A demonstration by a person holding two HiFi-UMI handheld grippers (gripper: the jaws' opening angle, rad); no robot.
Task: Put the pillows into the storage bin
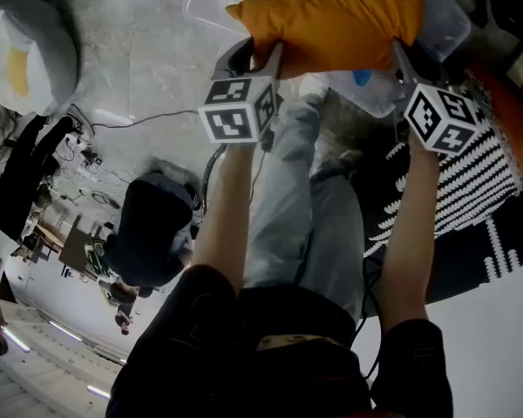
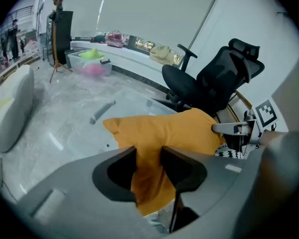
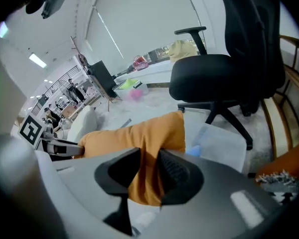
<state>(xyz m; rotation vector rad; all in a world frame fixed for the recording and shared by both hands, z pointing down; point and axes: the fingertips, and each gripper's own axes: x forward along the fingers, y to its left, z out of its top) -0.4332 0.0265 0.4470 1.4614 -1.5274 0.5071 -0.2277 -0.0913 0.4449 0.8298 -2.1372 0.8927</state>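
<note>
The left claw and right claw each pinched one end of the orange pillow. The pillow hung over the clear storage bin

Passage beyond the orange pillow is barred by an office chair; open floor is left leftward

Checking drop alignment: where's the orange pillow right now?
Top centre of the head view, the orange pillow is pinched at its left end by the left gripper and its right end by the right gripper, over the clear storage bin.
</note>
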